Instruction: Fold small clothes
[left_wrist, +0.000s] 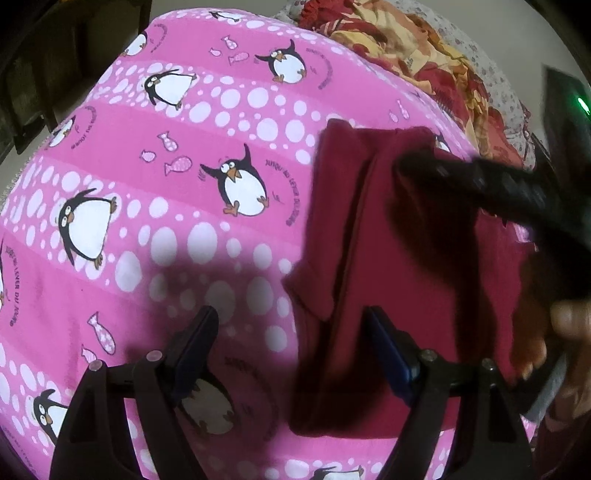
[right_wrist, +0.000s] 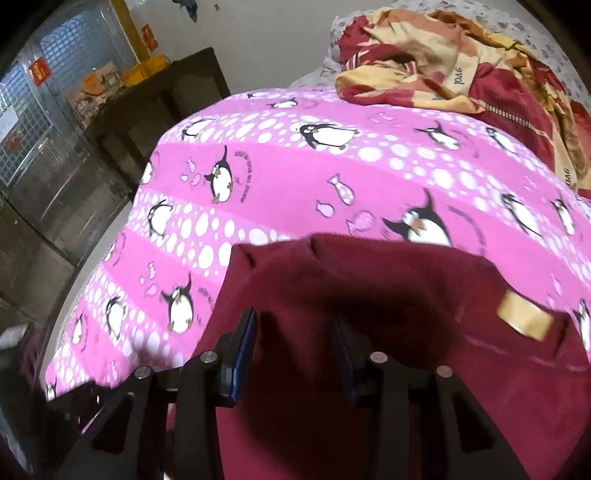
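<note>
Maroon garment (left_wrist: 406, 258) flat under both tongs, left (left_wrist: 291, 332) straddling its edge

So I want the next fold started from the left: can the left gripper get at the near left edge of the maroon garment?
Probably yes. The left gripper is open just above the maroon garment, whose left edge lies bare on the penguin sheet.

Both grippers have black frames, silver screws and dark blue fingers (left_wrist: 391, 362); grey sleeve (left_wrist: 546, 391).
</note>
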